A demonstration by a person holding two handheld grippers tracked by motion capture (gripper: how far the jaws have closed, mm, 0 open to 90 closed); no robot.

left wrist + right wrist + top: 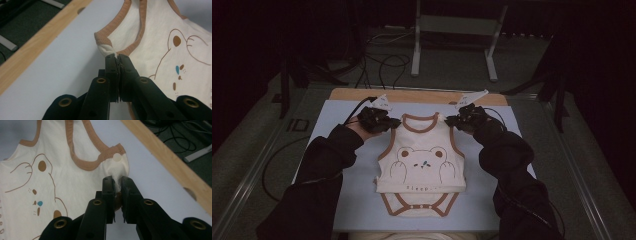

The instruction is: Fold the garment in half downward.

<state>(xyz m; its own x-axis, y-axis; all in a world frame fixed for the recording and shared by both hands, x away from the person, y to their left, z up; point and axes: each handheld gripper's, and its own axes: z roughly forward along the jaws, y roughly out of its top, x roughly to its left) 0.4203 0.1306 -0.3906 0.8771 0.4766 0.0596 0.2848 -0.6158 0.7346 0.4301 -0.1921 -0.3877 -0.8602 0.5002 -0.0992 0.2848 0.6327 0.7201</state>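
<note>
A cream baby bodysuit (pixel 422 165) with brown trim and a bear drawing hangs by its two shoulder straps over the pale blue mat (pixel 337 190), its snap end lying on the mat near the front. My left gripper (pixel 393 122) is shut on the bodysuit's left shoulder strap (pixel 106 48); in the left gripper view the jaws (pixel 117 58) pinch the cream fabric. My right gripper (pixel 451 120) is shut on the right shoulder strap (pixel 117 163), and cloth shows bunched between its jaws (pixel 116 181).
The mat lies on a wooden table whose bare far edge (pixel 412 95) shows behind the grippers. Cables (pixel 382 65) and a metal stand (pixel 452 45) are on the dark floor beyond. Bare mat lies on both sides of the garment.
</note>
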